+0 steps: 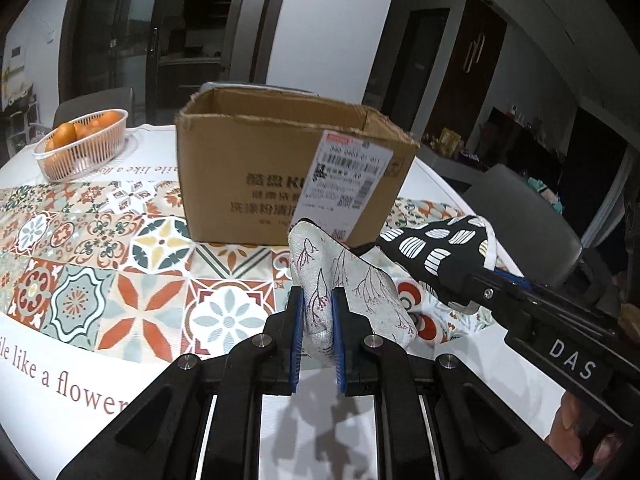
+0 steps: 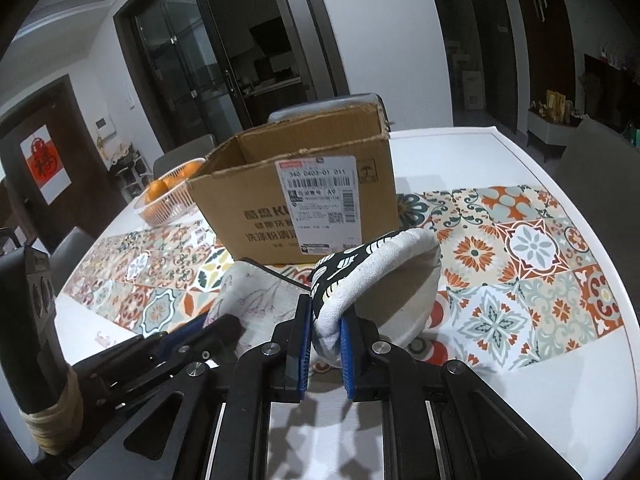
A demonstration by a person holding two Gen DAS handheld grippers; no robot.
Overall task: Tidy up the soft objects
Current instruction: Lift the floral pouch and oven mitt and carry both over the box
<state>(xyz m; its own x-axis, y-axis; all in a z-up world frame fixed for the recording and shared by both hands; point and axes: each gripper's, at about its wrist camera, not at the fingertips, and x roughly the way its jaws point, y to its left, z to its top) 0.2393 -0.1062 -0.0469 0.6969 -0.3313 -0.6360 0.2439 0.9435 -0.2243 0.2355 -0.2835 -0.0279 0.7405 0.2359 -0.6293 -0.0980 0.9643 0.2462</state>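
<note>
My left gripper point(image 1: 317, 300) is shut on a beige oven mitt with a twig print point(image 1: 344, 280) and holds it above the table. My right gripper point(image 2: 326, 312) is shut on a black oven mitt with white leaf shapes and a pale lining point(image 2: 384, 276). The black mitt also shows in the left wrist view point(image 1: 436, 248), to the right of the beige one, which shows in the right wrist view point(image 2: 260, 288). An open cardboard box point(image 1: 288, 168) with a shipping label stands just beyond both mitts; it also shows in the right wrist view point(image 2: 304, 192).
The white table point(image 2: 520, 380) carries a patterned tile runner point(image 1: 120, 264). A white basket of oranges point(image 1: 80, 144) stands at the far left. Grey chairs point(image 1: 520, 216) stand around the table. The table's right edge curves close by.
</note>
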